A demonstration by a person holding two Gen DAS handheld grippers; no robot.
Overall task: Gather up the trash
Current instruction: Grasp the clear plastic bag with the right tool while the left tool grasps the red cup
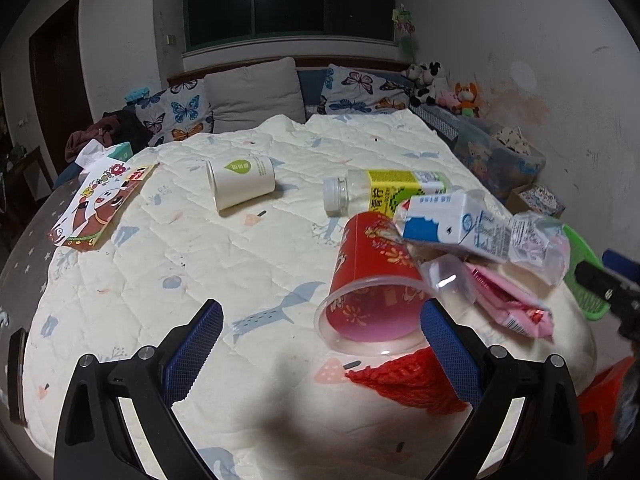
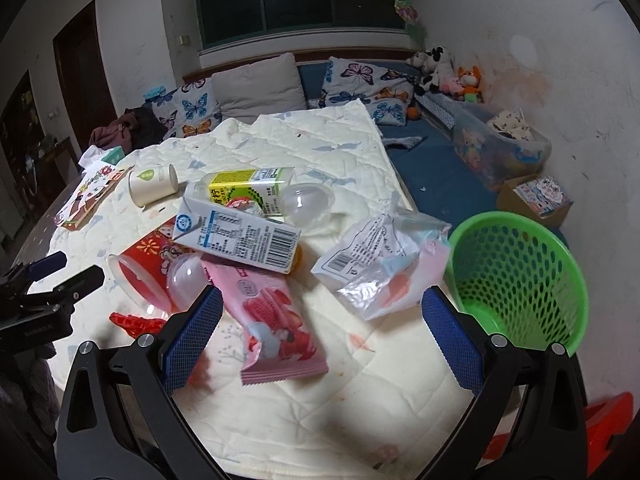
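Note:
Trash lies on a cream quilt [image 1: 248, 264]. A red plastic cup [image 1: 372, 280] lies on its side, mouth toward my open left gripper [image 1: 320, 340], with a red net [image 1: 408, 384] by the right finger. A milk carton [image 2: 240, 236] rests across the cup, beside a yellow-label bottle [image 2: 248, 188]. A white paper cup [image 1: 242, 182] lies apart at the left. My right gripper [image 2: 320, 328] hangs open over a pink snack wrapper [image 2: 276, 328], with a clear plastic bag [image 2: 384, 264] ahead. A green mesh basket [image 2: 520, 276] stands at the right.
A picture book [image 1: 100, 204] lies at the quilt's left edge. Pillows [image 1: 252, 96] and plush toys [image 1: 440, 84] line the back wall. A storage bin [image 2: 496, 148] and a cardboard box [image 2: 536, 200] sit on the blue mattress at the right. A red stool [image 2: 608, 428] stands low right.

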